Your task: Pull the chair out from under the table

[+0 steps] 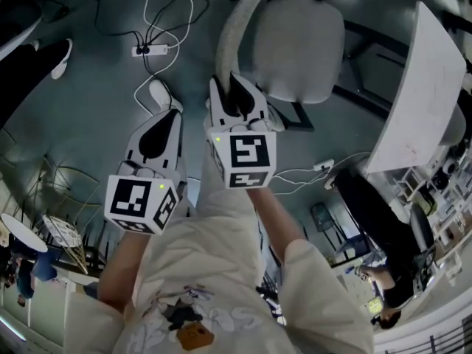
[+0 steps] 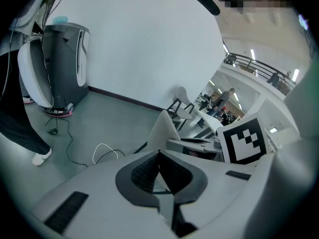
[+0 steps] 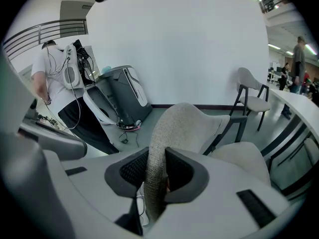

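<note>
The grey upholstered chair (image 1: 299,50) stands on the floor left of the white table (image 1: 420,102). Its seat is out in the open, beside the table's edge. My right gripper (image 1: 237,87) is shut on the edge of the curved backrest (image 1: 240,28). In the right gripper view the backrest (image 3: 184,123) runs down between the two dark pads (image 3: 134,171), which press on it from both sides. My left gripper (image 1: 168,116) hangs to the left of the chair with its jaws together and nothing in them. The left gripper view shows the backrest (image 2: 162,128) just beyond my left gripper (image 2: 158,171).
White cables and a power strip (image 1: 151,49) lie on the floor ahead of the left gripper. A plug adapter (image 1: 324,166) lies near the table. A grey machine (image 3: 119,96), a person (image 3: 55,83) and a second chair (image 3: 251,96) stand by the wall.
</note>
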The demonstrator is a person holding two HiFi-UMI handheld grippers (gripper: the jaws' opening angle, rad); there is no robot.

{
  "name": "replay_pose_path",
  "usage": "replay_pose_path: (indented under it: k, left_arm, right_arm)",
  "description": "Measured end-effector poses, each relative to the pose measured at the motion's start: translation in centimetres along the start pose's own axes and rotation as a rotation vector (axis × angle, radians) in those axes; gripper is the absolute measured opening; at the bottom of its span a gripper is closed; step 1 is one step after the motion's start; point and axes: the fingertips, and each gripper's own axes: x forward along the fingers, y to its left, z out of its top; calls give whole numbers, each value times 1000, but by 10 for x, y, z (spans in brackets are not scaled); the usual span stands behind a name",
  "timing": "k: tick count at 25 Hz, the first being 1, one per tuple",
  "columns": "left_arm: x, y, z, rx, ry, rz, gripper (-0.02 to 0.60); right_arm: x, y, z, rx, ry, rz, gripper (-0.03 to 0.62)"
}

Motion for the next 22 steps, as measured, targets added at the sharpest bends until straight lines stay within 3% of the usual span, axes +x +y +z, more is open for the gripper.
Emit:
replay_pose_path:
  k: [22]
  left_arm:
    - [-45,74,3,-59,-48,59,9]
  right_arm:
    - [34,102,4,-24,15,100,92]
